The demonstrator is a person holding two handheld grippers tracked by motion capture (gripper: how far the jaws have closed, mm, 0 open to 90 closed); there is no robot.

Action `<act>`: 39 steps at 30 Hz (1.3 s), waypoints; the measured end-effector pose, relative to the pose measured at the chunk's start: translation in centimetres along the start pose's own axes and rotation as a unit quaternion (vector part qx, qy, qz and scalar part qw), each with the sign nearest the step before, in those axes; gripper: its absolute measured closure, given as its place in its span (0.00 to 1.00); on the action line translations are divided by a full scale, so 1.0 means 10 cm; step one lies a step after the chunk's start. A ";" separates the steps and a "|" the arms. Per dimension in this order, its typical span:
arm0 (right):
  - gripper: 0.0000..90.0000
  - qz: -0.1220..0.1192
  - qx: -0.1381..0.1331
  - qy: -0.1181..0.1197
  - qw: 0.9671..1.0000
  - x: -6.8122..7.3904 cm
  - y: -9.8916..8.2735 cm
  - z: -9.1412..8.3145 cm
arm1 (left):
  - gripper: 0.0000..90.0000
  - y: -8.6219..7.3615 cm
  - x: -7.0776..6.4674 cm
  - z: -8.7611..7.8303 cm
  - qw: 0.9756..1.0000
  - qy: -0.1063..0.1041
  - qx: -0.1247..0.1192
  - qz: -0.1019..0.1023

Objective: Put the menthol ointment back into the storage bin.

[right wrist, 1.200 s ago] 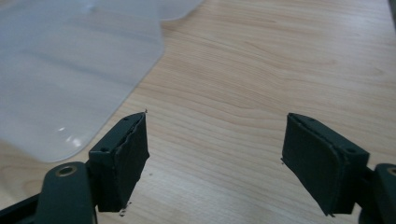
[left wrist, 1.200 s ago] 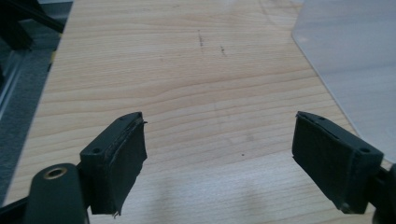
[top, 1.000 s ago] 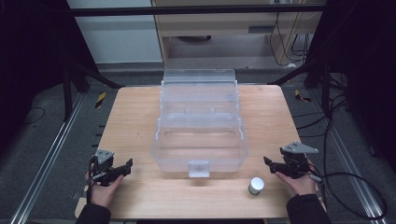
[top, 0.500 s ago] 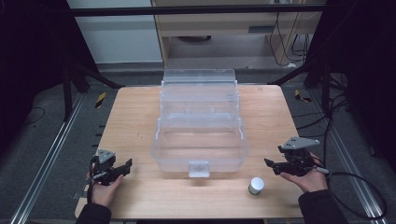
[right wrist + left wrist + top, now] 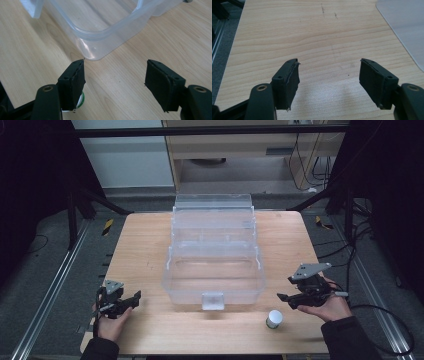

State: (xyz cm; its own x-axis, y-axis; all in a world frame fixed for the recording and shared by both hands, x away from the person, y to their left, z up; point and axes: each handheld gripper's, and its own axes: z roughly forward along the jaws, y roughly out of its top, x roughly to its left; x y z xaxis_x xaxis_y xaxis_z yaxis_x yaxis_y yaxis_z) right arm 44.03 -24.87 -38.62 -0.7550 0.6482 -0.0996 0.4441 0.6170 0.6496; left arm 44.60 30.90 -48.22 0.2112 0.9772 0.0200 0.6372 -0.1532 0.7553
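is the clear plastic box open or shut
Open: the clear plastic box has its lid tipped back behind it, and its inside looks empty.

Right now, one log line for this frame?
left gripper: open, empty | right gripper: open, empty | clear bin: mid-table | small jar: near right gripper

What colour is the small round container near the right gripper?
White small round container with a green base rim; high view.

A clear bin [image 5: 214,270] sits between the left claw [image 5: 131,299] and right claw [image 5: 285,299].
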 end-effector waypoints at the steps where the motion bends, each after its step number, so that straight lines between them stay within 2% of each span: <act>1: 0.36 -0.003 0.004 0.004 1.000 0.01 0.02 0.00 | 0.35 0.00 0.00 0.00 1.000 0.000 0.001 0.001; 10: 0.38 -0.039 0.037 0.044 0.998 0.12 0.13 -0.02 | 0.35 0.00 -0.01 0.01 1.000 -0.004 0.003 0.004; 19: 0.40 -0.075 0.084 0.073 0.991 0.20 0.16 0.03 | 0.35 0.00 -0.01 0.01 1.000 -0.002 0.003 0.006; 25: 0.43 -0.089 0.101 0.087 0.987 0.25 0.17 0.05 | 0.35 0.00 -0.02 0.01 1.000 -0.001 0.004 0.008; 30: 0.43 -0.104 0.121 0.095 0.983 0.30 0.16 0.07 | 0.35 0.00 -0.03 0.01 1.000 0.000 0.005 0.013; 35: 0.44 -0.127 0.149 0.103 0.975 0.35 0.15 0.12 | 0.35 0.00 -0.03 0.01 1.000 -0.001 0.007 0.014; 39: 0.45 -0.136 0.168 0.114 0.970 0.37 0.12 0.19 | 0.35 0.00 -0.03 0.01 1.000 0.000 0.007 0.015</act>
State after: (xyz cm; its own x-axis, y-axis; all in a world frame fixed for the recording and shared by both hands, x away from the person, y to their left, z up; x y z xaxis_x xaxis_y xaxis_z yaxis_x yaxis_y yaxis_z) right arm 42.74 -20.85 -39.64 -0.9359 0.3501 -0.0390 0.3176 0.8865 0.3365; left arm 44.65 30.54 -48.28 0.2306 0.9722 0.0415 0.6405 -0.1838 0.7457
